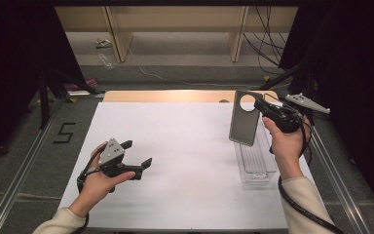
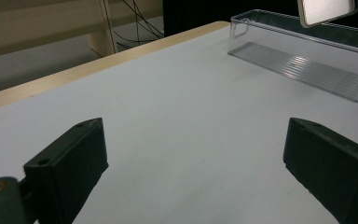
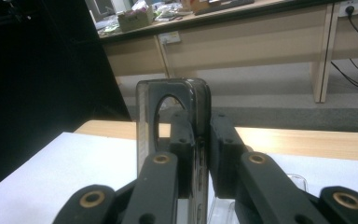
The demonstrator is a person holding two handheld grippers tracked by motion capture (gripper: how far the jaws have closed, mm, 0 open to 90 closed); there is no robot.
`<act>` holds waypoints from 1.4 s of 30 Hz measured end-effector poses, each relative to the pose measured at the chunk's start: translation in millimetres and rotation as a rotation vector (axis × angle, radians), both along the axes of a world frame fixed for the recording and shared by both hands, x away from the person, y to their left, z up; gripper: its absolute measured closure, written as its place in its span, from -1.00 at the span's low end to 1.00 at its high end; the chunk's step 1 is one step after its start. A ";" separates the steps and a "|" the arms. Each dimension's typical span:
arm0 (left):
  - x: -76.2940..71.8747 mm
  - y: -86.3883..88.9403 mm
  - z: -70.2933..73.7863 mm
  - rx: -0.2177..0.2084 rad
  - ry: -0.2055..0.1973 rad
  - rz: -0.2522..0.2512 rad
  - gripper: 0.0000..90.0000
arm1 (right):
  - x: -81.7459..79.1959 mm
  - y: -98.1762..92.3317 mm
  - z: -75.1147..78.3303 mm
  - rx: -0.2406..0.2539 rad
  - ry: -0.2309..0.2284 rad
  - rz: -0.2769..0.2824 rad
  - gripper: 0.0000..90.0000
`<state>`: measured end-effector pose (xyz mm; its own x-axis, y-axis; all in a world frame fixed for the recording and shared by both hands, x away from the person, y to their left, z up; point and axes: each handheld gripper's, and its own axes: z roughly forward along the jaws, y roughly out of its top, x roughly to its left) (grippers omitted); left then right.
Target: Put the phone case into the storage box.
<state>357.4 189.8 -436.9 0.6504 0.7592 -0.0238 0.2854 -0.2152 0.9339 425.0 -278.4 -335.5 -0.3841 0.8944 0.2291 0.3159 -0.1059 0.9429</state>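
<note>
Holding the grey lid (image 1: 245, 118) upright at the right of the high view, we see our right gripper (image 1: 263, 108) with jaws pinching its edge near the round hole, above the clear plastic bin (image 1: 256, 165) on the white counter (image 1: 175, 146). Our left gripper (image 1: 139, 155), lower left, hovers with jaws spread.
</note>
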 end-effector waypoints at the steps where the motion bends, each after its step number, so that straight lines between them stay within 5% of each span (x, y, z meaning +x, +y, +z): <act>1: 0.0 0.0 0.1 -0.001 0.000 0.001 -0.87 | 0.0 -0.2 -0.1 -0.001 0.000 -0.001 0.82; 42: 0.3 0.6 0.0 -0.006 0.001 0.003 -0.87 | 0.5 -9.9 1.0 0.002 -0.002 -0.026 0.82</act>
<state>357.7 190.4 -436.9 0.6483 0.7608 -0.0291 0.2874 -0.2091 0.9347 425.5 -288.3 -334.5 -0.3614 0.9035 0.2304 0.3113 -0.1159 0.9432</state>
